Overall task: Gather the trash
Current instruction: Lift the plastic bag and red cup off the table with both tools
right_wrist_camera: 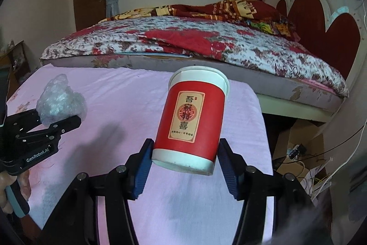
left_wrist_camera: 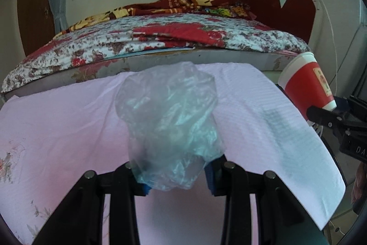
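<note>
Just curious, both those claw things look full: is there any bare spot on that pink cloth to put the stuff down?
Yes. The pink cloth lies bare between the plastic bag and the red cup, back to the bed. Crowded only to the right, off the cloth's edge: boxes and cables.

Two black handheld grippers with blue finger pads

Silver screw heads are seen along the black linkages; the left gripper (right_wrist_camera: pixel 66 122) is lettered "GenRobot.AI", with a teal handle.
</note>
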The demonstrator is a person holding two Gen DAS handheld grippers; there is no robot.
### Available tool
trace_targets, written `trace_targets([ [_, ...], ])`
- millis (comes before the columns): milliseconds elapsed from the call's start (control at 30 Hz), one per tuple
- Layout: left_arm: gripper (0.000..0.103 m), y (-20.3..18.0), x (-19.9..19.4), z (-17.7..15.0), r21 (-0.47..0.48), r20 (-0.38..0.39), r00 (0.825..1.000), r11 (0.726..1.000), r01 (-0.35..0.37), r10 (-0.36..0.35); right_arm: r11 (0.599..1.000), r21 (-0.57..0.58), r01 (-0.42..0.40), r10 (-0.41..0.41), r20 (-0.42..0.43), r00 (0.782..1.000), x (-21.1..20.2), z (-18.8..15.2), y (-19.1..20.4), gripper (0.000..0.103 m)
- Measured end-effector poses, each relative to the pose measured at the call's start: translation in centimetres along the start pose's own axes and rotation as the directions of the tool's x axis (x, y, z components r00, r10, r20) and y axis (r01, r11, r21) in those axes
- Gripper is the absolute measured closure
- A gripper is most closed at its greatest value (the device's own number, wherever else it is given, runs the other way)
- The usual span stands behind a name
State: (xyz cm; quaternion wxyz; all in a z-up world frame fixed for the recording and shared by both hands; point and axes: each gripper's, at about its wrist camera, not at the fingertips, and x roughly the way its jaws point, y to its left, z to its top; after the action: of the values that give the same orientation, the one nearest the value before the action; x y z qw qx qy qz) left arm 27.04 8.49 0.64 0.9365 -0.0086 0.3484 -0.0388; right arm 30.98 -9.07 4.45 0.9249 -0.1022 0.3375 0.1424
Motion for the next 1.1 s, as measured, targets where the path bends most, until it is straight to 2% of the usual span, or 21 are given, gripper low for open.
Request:
trace_targets([
  [833, 0.066, -4.7, -10.6, -5.1, 0.072, 0.075, 0.994, 0.995, 0.072, -0.078, 1.0, 0.001, 0.003, -0.004, 0.12, 0.993, -15.4, -7.3, 1.4, 0.045],
  [1100, 0.066, -6.9, -12.5, -6.4, 0.077, 0.079, 0.991, 0.992, 0.1, -0.106, 1.0, 0.011, 0.012, -0.013, 0.152, 0.988, -19.5, -10.6, 1.0, 0.045],
])
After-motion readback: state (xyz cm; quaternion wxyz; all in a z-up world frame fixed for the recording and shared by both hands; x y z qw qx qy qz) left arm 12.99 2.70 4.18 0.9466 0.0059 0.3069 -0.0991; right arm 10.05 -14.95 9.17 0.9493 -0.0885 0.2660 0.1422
